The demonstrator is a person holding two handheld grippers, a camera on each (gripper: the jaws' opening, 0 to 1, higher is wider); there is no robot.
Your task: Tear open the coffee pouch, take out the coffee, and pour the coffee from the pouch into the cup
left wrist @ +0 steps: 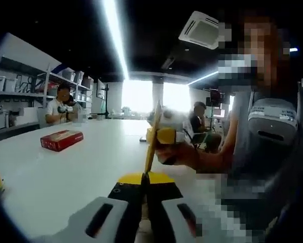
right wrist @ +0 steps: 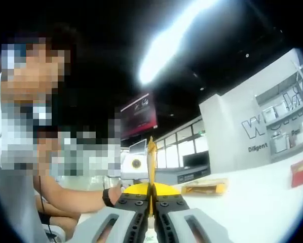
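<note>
Pinching thin yellow coffee pouch edge-on, above white desk | left gripper clamped on lower edge | right gripper clamped too | pouch likely light, floppy, slippery: grip close beside tear line | flat red box well apart

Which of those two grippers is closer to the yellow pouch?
Neither; it's a tie. The left gripper has its fingers shut on the yellow pouch; the right gripper clamps it too, from the opposite side.

white wall, partial lettering "W…", "Diligent"
</note>
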